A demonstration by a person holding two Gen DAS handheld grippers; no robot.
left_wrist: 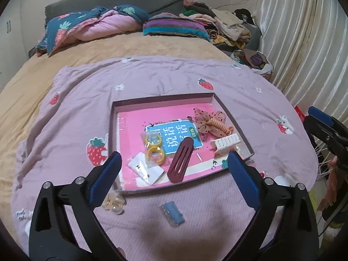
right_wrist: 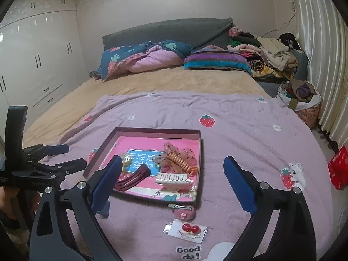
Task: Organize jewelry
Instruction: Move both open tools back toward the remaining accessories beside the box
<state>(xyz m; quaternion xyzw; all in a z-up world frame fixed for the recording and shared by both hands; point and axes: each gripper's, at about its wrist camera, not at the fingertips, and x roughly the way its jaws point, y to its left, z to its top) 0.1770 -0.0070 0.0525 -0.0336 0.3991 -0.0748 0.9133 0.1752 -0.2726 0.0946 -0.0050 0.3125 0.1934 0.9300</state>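
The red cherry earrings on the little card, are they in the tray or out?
Out. The cherry earrings lie on the purple blanket, nearer the camera than the tray, between the open right claw fingers.

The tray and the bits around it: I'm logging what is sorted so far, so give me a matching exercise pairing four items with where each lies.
Items:
1. dark red hair clip
2. blue packet
3. cherry earring card
4. white comb clip

Places:
A. on the blanket, nearest the right gripper
B. in the tray, at its right side
C. on the blanket, before the tray's near edge
D. in the tray, near its front middle

Pairs: 1-D, 2-C, 3-A, 4-B
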